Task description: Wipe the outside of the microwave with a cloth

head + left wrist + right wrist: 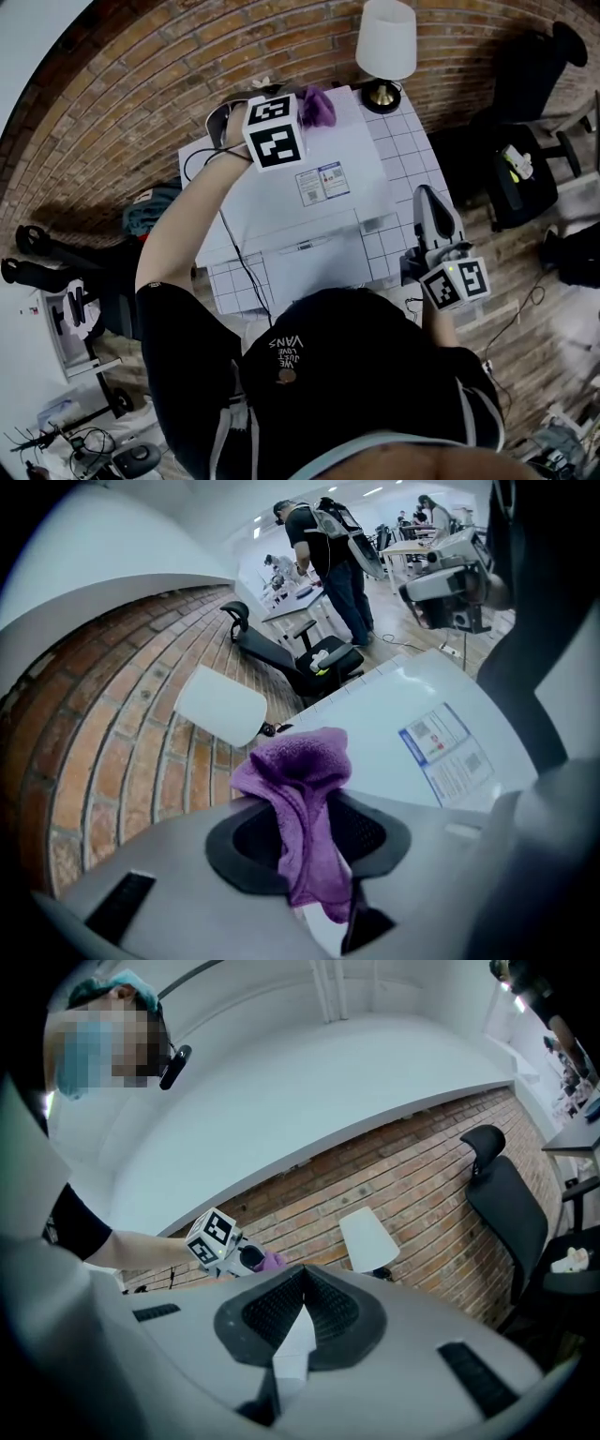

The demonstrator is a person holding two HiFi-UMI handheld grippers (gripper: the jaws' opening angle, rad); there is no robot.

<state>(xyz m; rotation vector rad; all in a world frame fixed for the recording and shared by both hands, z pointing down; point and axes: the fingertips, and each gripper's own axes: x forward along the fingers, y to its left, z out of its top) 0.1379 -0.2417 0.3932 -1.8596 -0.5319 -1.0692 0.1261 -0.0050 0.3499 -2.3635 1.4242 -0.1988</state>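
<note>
The white microwave (309,192) stands on a table against a brick wall, with a printed label (445,752) on its top. My left gripper (298,111) is over the microwave's top near the back edge. It is shut on a purple cloth (302,799), which bunches up past the fingertips (319,106). My right gripper (428,199) is off the microwave's right side, pointing toward the wall. Its jaws meet with nothing between them (303,1277). In the right gripper view the left gripper (220,1241) and a bit of cloth (271,1261) show in the distance.
A table lamp with a white shade (386,42) stands at the back right of the white gridded tabletop (405,141). A black cable (246,272) runs down the microwave's front. A black office chair (525,141) is to the right. People stand far off (328,555).
</note>
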